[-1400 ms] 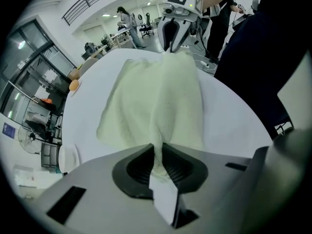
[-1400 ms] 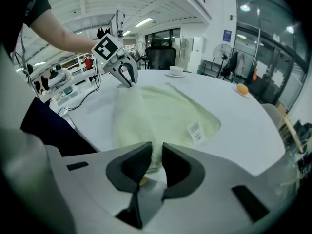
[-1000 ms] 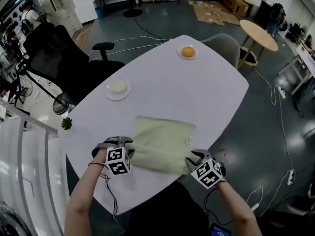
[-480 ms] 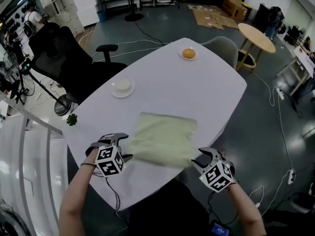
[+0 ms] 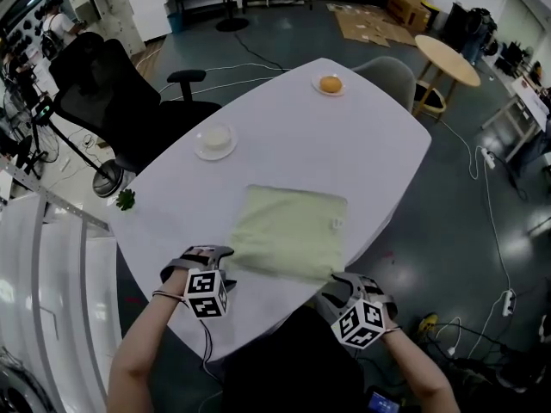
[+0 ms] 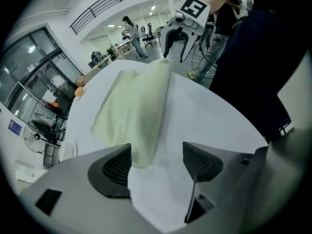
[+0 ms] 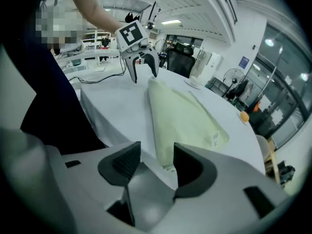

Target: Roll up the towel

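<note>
At the near edge of the worktop (image 5: 344, 144), our left gripper (image 5: 205, 256) and right gripper (image 5: 340, 284) flank the flat towel (image 5: 291, 232). Their jaws have just been opening — released, clamping nothing.

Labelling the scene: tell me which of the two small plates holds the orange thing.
The far plate at the table's end; the other plate, nearer the towel, holds a pale thing.
</note>
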Demonstrator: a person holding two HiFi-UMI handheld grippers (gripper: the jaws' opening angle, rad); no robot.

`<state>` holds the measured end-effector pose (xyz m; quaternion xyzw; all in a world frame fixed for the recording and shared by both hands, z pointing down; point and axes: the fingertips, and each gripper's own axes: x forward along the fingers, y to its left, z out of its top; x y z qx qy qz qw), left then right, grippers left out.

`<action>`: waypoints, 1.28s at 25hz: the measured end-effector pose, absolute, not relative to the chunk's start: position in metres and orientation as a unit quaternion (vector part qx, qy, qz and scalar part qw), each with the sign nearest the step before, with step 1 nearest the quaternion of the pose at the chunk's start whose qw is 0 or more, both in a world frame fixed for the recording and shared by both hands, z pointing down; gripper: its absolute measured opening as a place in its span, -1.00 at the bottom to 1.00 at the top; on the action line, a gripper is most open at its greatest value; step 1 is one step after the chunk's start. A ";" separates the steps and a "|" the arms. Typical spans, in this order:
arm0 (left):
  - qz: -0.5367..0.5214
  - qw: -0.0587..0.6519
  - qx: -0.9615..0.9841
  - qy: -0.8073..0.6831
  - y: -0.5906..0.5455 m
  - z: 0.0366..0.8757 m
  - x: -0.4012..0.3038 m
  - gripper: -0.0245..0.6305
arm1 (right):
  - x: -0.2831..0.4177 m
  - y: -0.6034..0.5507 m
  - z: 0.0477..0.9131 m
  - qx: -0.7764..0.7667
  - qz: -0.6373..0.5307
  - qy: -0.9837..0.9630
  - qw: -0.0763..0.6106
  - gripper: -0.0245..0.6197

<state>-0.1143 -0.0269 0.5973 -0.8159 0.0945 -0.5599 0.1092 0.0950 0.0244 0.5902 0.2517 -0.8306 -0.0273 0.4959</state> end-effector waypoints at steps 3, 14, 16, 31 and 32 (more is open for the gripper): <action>-0.565 0.120 -0.811 0.093 -0.027 0.609 -0.111 0.15 | 0.097 0.024 0.603 0.257 -0.025 -0.824 0.505 -0.22; -0.578 0.180 -0.787 0.116 -0.067 0.620 -0.108 -0.40 | 0.110 -0.006 0.621 0.245 -0.064 -0.803 0.540 -0.42; -0.584 0.195 -0.780 0.109 -0.068 0.622 -0.107 -0.46 | 0.110 -0.005 0.624 0.236 -0.079 -0.798 0.548 -0.44; -0.565 0.231 -0.774 0.168 -0.092 0.564 -0.106 -0.67 | 0.114 -0.029 0.558 0.285 -0.149 -0.788 0.526 -0.68; -0.563 0.235 -0.774 0.170 -0.090 0.560 -0.106 -0.67 | 0.114 -0.029 0.553 0.288 -0.154 -0.786 0.525 -0.68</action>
